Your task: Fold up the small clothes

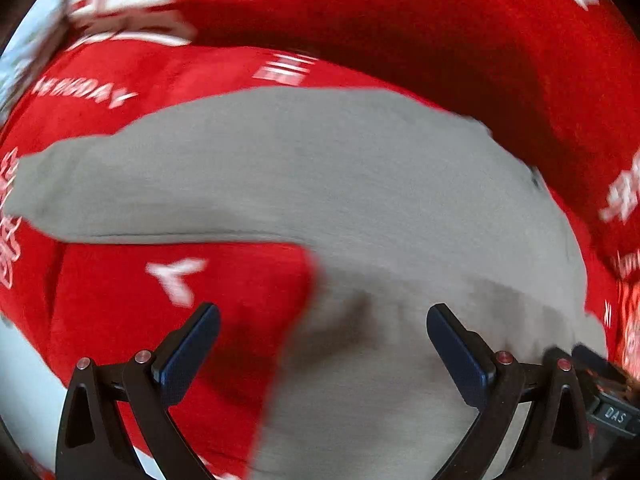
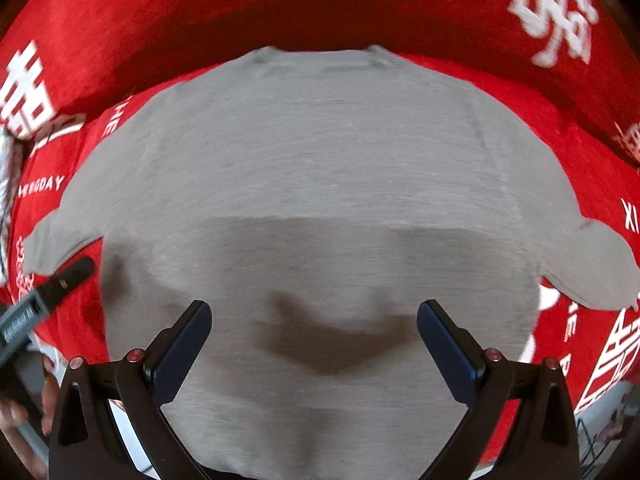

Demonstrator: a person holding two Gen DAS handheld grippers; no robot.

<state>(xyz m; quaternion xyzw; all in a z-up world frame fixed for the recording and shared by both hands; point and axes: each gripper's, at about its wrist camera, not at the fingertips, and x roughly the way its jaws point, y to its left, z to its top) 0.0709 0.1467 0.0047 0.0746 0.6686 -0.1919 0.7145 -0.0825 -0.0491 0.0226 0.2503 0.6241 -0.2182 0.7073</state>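
Observation:
A small grey T-shirt (image 2: 320,152) lies flat on a red cloth, collar at the far end, both short sleeves spread out. It also shows in the left wrist view (image 1: 320,168), with one sleeve stretching left. My right gripper (image 2: 314,316) is open and empty above the shirt's near hem, which has a dark wrinkle. My left gripper (image 1: 323,320) is open and empty over the shirt's left edge, one finger above the red cloth. The left gripper's finger (image 2: 68,276) shows at the left of the right wrist view. Both views are motion-blurred.
The red cloth (image 2: 520,12) with white characters and letters covers the surface and rises in a fold at the back. A pale floor (image 1: 24,380) shows past the cloth's near left edge. The right gripper's body (image 1: 608,412) shows at the lower right.

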